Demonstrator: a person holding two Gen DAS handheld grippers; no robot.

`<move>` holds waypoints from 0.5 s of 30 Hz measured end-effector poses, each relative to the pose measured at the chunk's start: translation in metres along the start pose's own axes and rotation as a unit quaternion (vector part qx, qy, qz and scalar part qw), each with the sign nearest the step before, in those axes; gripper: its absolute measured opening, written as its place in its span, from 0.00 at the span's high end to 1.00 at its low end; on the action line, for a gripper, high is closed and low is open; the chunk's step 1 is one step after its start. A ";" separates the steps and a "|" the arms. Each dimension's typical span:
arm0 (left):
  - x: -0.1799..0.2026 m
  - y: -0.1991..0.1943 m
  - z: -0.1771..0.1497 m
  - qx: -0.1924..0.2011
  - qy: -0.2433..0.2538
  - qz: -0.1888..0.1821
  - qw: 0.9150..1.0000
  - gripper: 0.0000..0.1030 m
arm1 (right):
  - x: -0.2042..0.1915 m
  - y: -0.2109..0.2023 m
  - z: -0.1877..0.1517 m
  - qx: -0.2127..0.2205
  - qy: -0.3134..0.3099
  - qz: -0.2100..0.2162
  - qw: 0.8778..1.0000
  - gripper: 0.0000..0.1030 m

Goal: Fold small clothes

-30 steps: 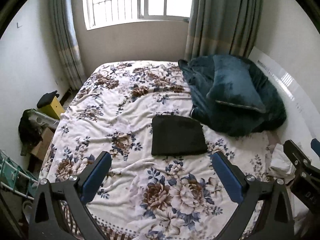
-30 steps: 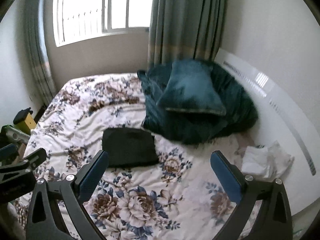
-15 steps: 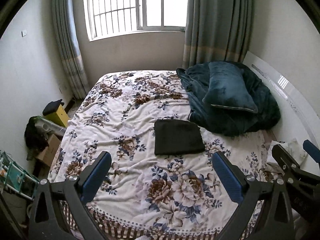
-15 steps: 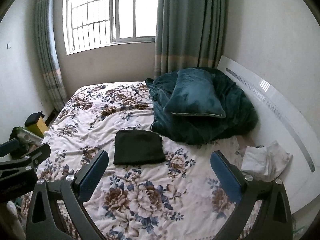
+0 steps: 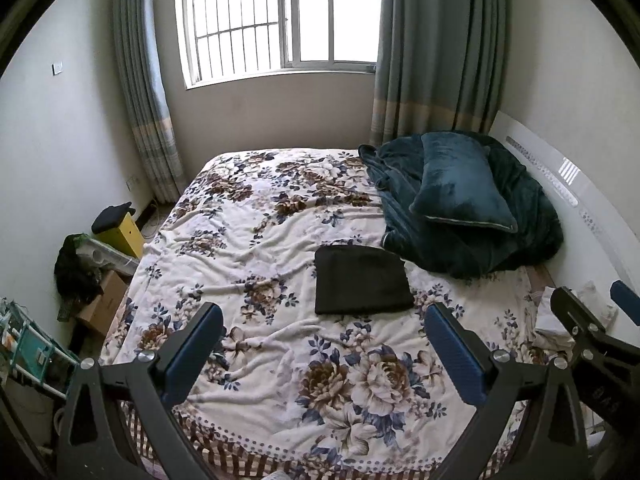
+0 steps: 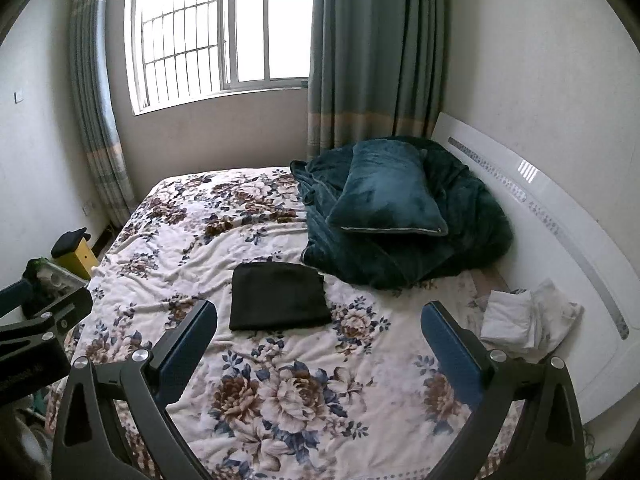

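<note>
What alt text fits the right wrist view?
A folded black garment lies flat on a floral bedspread, beyond the open, empty right gripper. Teal bedding is heaped behind it; crumpled white clothes sit by the headboard.

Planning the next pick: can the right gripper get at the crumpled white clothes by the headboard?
Probably yes: the right gripper is open and empty, and the crumpled white clothes lie uncovered on the floral bedsheet, nothing between.
</note>
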State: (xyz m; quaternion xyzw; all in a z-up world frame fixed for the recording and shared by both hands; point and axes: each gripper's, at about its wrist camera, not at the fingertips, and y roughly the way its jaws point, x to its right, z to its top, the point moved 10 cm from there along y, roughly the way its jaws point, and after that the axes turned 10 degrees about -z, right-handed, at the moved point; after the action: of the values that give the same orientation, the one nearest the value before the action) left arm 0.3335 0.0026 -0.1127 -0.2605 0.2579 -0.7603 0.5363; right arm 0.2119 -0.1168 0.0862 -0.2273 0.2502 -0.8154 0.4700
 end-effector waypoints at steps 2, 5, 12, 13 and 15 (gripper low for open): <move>-0.001 0.001 0.000 0.000 -0.001 0.000 1.000 0.00 | -0.001 -0.003 0.003 0.002 0.000 0.001 1.000 0.00; -0.001 0.000 -0.001 -0.001 -0.001 -0.002 1.000 0.00 | -0.001 -0.005 0.005 0.002 0.000 0.000 1.000 0.00; -0.001 -0.003 -0.005 -0.003 -0.001 -0.004 1.000 0.00 | -0.001 -0.007 0.003 0.001 0.002 0.001 1.000 0.00; -0.001 -0.004 -0.005 -0.002 -0.001 -0.003 1.000 0.00 | -0.002 -0.006 0.002 0.002 0.002 0.000 1.000 0.00; -0.001 -0.004 -0.005 -0.003 -0.002 -0.002 1.000 0.00 | -0.001 -0.007 0.003 0.002 0.002 0.000 1.000 0.00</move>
State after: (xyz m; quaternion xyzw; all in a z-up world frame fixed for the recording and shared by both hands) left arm 0.3279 0.0051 -0.1137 -0.2636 0.2584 -0.7604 0.5343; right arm 0.2099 -0.1132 0.0923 -0.2249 0.2489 -0.8165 0.4698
